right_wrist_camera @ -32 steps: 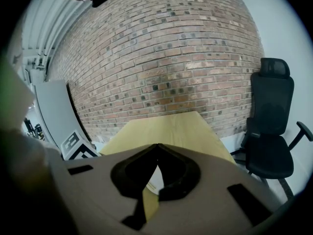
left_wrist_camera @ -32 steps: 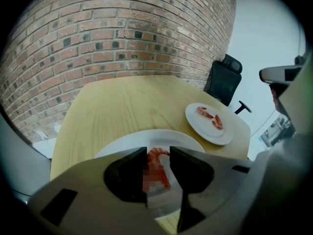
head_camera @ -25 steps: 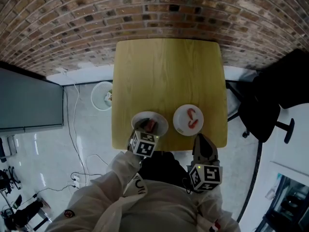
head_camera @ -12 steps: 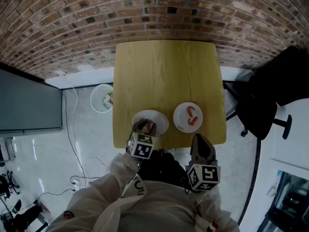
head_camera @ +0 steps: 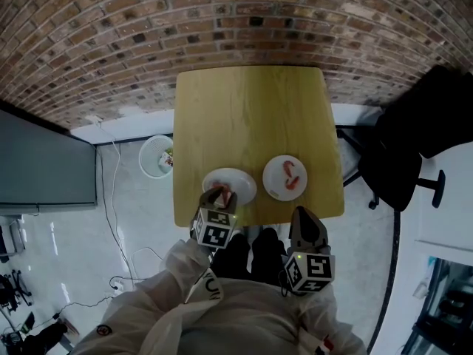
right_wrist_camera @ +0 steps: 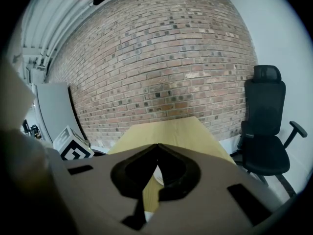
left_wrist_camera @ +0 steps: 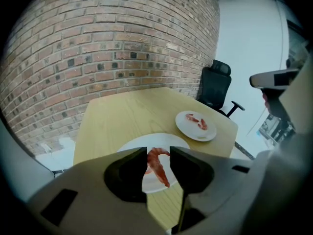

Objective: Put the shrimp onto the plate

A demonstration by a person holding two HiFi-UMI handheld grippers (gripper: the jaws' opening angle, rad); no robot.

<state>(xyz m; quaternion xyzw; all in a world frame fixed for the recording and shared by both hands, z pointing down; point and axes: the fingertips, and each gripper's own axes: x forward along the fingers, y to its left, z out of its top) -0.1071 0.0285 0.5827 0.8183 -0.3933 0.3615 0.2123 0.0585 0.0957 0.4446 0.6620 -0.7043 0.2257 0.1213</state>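
Two white plates stand near the front edge of the wooden table. The left plate lies under my left gripper, which is shut on a red shrimp. That shrimp spans the gap between both jaws just above the plate, tail hanging toward me. The right plate carries two shrimps. My right gripper hangs off the table's front edge, below the right plate. It is shut, its tips meeting on nothing.
A black office chair stands to the right of the table. A white bin sits on the floor at the left, with cables beside it. A brick wall runs behind the table, and a grey panel stands at the far left.
The left gripper has lifted a little and drawn toward the table's front edge with the shrimp between its jaws. The right gripper has drifted slightly toward the person. Both plates stay put.
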